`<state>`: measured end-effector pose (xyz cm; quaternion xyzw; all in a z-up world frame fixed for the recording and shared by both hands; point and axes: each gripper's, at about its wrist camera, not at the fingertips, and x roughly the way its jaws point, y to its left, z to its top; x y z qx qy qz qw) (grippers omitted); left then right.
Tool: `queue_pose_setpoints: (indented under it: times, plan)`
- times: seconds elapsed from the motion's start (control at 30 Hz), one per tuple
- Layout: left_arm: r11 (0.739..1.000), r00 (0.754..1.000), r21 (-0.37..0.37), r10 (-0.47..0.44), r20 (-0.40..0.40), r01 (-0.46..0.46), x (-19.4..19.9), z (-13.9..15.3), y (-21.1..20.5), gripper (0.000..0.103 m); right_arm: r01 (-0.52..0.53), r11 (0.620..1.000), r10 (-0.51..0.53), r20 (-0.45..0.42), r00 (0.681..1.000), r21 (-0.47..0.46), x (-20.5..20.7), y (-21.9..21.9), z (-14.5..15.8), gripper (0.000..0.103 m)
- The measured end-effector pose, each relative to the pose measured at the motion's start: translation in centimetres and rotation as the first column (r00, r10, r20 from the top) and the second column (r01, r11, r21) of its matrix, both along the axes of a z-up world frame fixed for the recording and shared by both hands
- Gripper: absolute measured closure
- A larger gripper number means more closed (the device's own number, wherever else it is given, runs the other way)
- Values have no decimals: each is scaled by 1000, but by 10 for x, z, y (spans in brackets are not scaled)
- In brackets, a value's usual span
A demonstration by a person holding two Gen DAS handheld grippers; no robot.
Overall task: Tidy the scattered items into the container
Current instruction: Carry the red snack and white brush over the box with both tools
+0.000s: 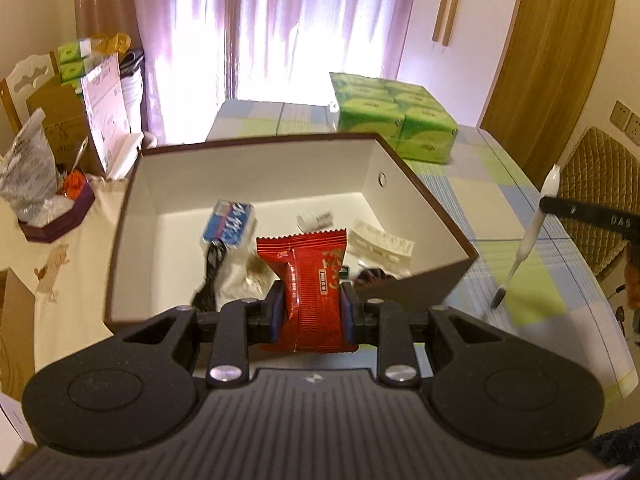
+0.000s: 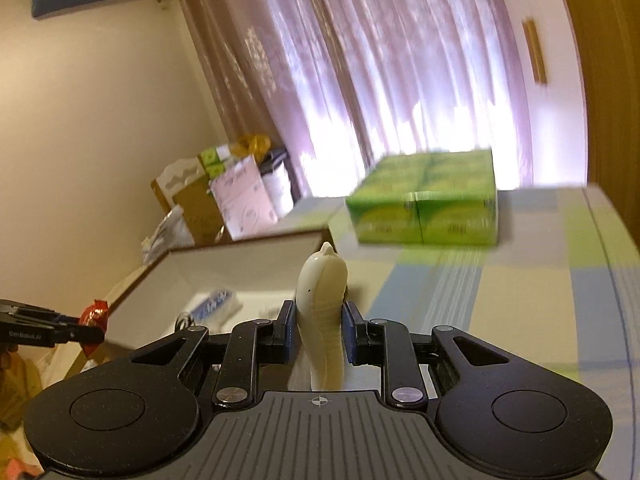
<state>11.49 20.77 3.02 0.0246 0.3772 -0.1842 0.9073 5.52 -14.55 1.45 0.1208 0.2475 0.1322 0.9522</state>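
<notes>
- Left gripper (image 1: 313, 312): clamped on a red snack packet (image 1: 310, 288), held upright between the blue pads at the near rim of the box, above the opening.
- Right gripper (image 2: 319, 330): closed on the cream handle of a toothbrush (image 2: 322, 312); the rounded handle end rises above the fingers.
- Box (image 1: 424, 200): brown outside, white inside, open top, standing on a checked tablecloth (image 1: 480, 184).
- Box contents: blue-and-white pack (image 1: 229, 224) at the far left; small white bottle (image 1: 316, 218) lying on its side near the back wall; white moulded plastic piece (image 1: 380, 242) at the right; black cable (image 1: 208, 276) at the near left beside a pale wrapper.
- Green tissue packs (image 1: 394, 116): stacked on the cloth behind the box, apart from it.
- Left view only: the toothbrush's whole length, bristles pointing down over the cloth to the right of the box.
- Right view only: the left gripper from the side with the packet at the box's near corner; box contents mostly hidden; picture blurred.
</notes>
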Motion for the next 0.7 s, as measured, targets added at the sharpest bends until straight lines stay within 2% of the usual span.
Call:
queue_pose_setpoints:
  times: [0.2,0.4,0.53,0.7]
  plan:
    - [1000,999,-15,5,40,-5,19,9,17,80,-6,1000,9,109,994,-27,19,18,36,77]
    - [1000,998,-17,-7,65,8,40,16,24,80,-57,998,63,171,983,-41,39,43,55,77]
    - [1000,998,-19,-17,68,18,52,15,26,80,-92,995,96,175,980,-33,55,60,58,77]
    - [1000,998,-7,-26,49,26,65,8,28,80,-146,989,149,132,980,-31,77,86,45,77]
